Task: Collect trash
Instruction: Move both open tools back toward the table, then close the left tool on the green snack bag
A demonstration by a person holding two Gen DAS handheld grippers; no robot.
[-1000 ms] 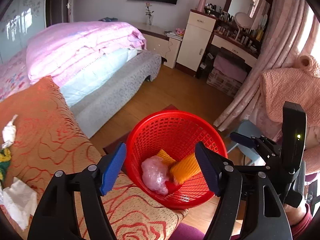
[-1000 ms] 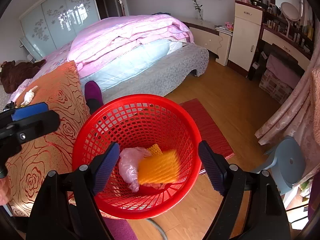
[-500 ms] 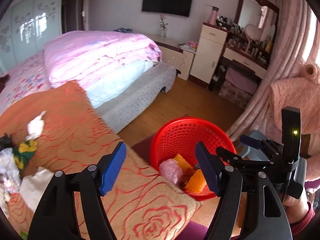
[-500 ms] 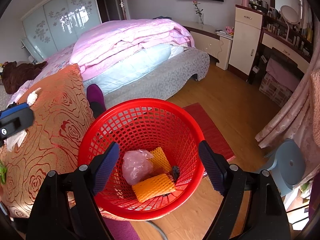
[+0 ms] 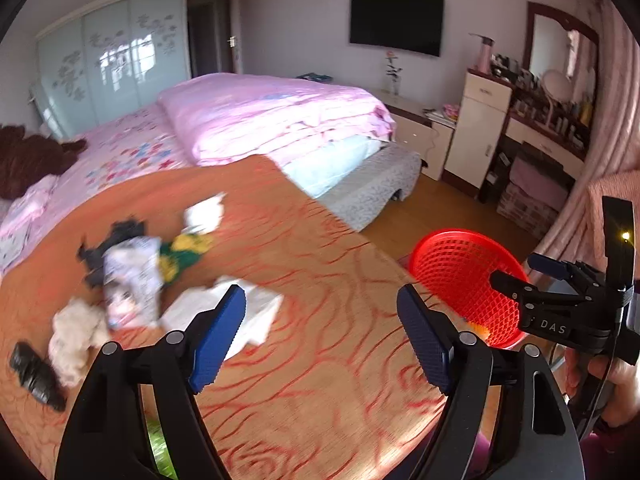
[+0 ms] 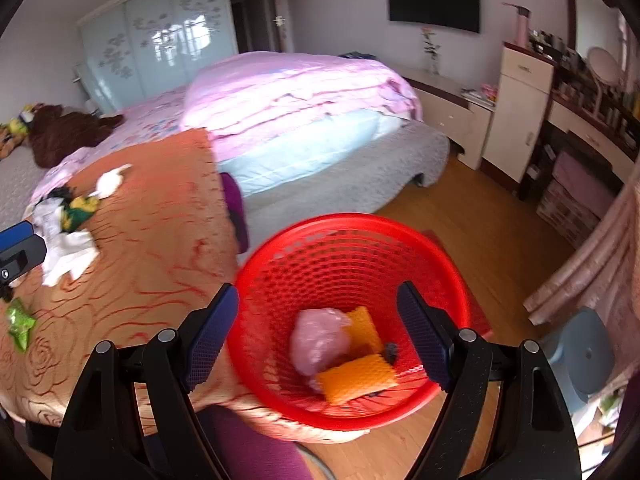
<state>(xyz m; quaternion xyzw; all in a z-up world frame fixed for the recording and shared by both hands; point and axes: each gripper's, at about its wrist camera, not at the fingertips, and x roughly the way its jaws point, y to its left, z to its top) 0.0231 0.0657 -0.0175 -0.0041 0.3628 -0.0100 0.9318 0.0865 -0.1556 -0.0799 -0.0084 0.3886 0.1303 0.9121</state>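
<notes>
You are holding two black plastic grippers, the left gripper (image 5: pixel 320 328) and the right gripper (image 6: pixel 318 328), each showing blue textured pads (image 5: pixel 218 334) with silver screws behind them, the right one's body bearing white "DAS" lettering and a small lit amber lamp.

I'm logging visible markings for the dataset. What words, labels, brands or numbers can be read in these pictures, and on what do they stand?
"DAS": white letters on the black body of the right gripper, seen from the left wrist.
Printed wrapper on the orange bedspread: print too blurred to read.
Nothing else is legible.
</notes>
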